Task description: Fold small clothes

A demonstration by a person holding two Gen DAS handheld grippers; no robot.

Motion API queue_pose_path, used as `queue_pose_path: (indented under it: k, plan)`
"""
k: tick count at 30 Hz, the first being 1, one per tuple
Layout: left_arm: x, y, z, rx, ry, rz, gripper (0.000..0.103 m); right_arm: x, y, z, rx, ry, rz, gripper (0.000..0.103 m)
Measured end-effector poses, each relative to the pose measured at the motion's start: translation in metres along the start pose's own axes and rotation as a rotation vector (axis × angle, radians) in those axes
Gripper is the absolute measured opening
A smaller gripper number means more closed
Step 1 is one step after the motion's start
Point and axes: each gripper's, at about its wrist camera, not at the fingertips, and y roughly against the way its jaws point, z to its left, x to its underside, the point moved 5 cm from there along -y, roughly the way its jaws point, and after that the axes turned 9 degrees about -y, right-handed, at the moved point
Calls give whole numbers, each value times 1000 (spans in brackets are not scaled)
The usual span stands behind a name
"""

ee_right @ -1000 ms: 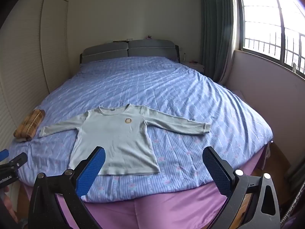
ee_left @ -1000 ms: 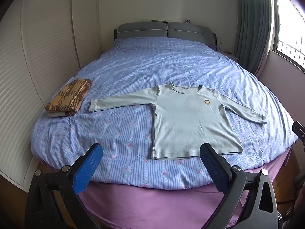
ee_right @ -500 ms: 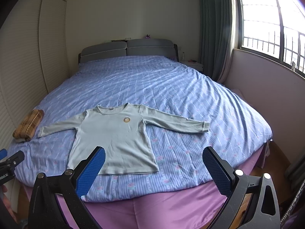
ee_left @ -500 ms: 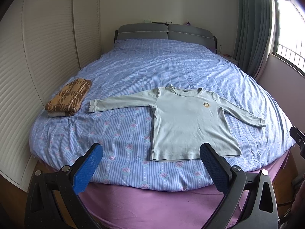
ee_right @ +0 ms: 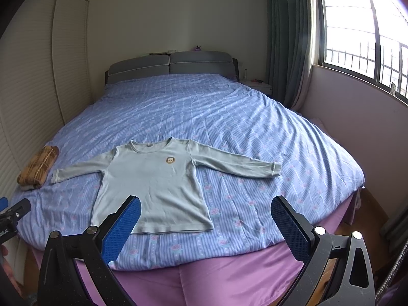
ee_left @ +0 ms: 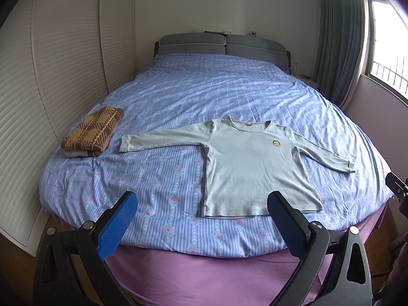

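A pale green long-sleeved child's shirt (ee_left: 252,163) lies flat, front up, sleeves spread, near the foot of the bed; it also shows in the right wrist view (ee_right: 153,178). It has a small round badge on the chest. My left gripper (ee_left: 204,204) is open and empty, held off the foot of the bed short of the shirt's hem. My right gripper (ee_right: 206,206) is open and empty, also short of the hem, off the bed's foot edge.
The bed (ee_left: 204,89) has a blue striped flowered sheet over a purple skirt (ee_left: 216,267). A folded brown plaid garment (ee_left: 93,132) lies at the left edge. Slatted wardrobe doors (ee_left: 51,76) stand on the left, a window (ee_right: 362,33) and curtain on the right.
Both grippers have drawn back slightly from the bed and tilted up a little; the shirt sits a bit lower and farther in view. Nothing on the bed moved.
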Motion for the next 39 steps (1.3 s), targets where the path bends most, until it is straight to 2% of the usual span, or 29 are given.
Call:
queue_pose_path:
  k: [39]
  plan:
    - [0,1,-1,-1,3,-2,103,-2,2,-1,-2,-7,-7,102]
